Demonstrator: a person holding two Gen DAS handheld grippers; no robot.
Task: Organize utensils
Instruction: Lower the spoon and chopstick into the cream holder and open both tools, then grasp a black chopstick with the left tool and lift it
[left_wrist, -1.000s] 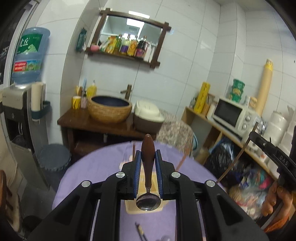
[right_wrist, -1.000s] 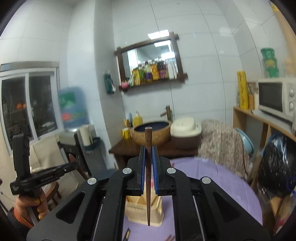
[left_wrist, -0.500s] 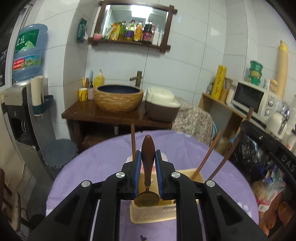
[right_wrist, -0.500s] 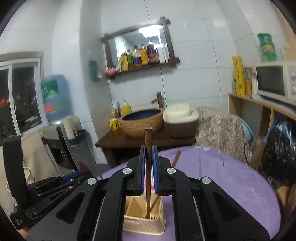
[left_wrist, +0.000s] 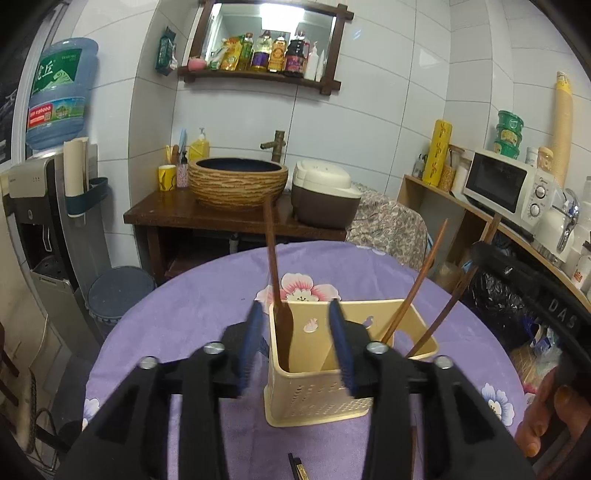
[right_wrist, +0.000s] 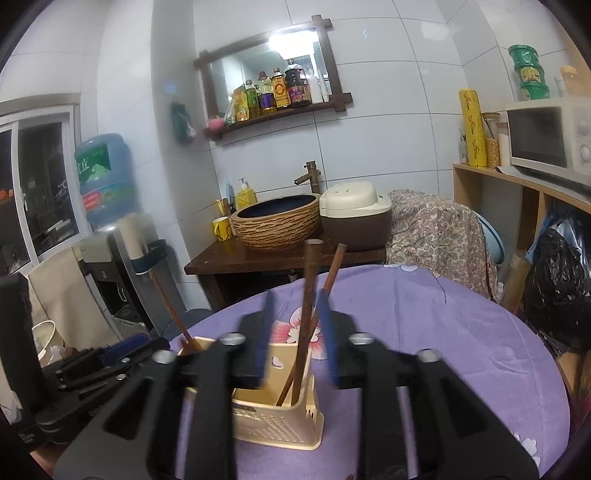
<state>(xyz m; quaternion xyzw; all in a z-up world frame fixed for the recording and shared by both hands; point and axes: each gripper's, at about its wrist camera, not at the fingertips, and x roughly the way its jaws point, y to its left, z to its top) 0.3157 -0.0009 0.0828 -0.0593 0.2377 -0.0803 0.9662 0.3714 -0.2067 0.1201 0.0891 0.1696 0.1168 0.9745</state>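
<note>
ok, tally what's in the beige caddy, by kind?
chopsticks: 3
spoon: 1 (only its dark handle shows, left compartment)
total: 4

Brown wooden utensils (left_wrist: 275, 266) stand tilted in a cream perforated holder (left_wrist: 314, 391) on the purple tablecloth.

One cream utensil holder (left_wrist: 317, 391) is holding three wooden-handled utensils (left_wrist: 275, 273); two tongs (left_wrist: 295, 332) are showing.

Cream perforated caddy (left_wrist: 317, 391), brown chopsticks (right_wrist: 306, 306), purple floral tablecloth (left_wrist: 192, 306)
</note>
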